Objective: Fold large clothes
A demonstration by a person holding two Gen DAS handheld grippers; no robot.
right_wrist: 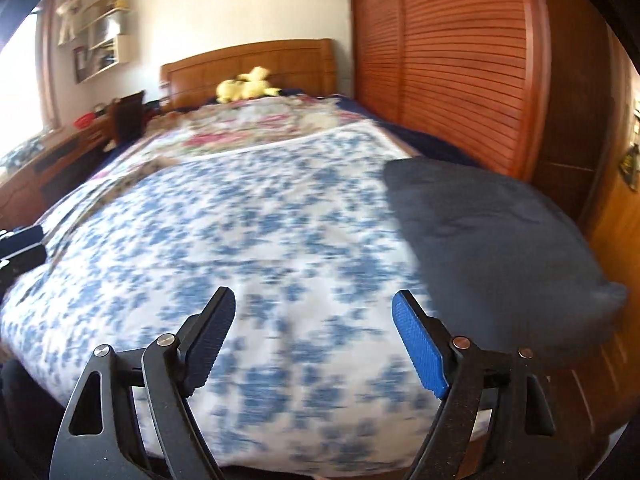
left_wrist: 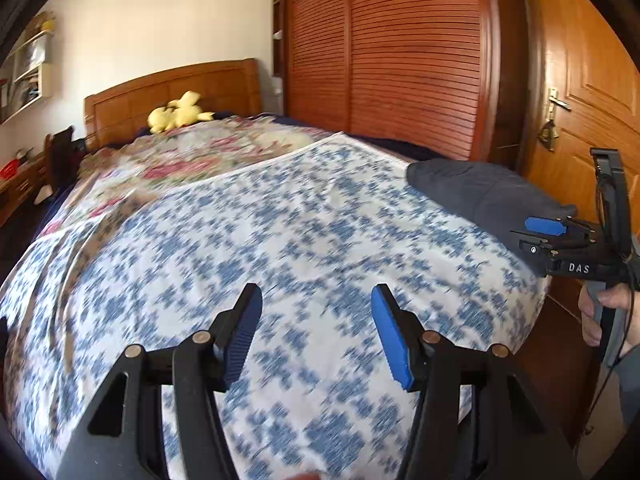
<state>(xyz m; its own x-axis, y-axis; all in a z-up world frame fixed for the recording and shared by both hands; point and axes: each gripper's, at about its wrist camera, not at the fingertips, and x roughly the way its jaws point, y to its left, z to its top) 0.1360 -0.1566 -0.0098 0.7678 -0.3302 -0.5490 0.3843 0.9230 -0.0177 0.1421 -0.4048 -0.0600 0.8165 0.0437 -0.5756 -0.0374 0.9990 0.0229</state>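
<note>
One dark garment, two tongs spread

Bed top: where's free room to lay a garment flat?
The blue-print sheet is bare between the floral quilt and the foot edge. Its right corner is taken by the dark garment; the yellow plush sits by the headboard.

Blue-and-white patterned bedspread, pink floral quilt, dark grey garment, yellow plush toy.
</note>
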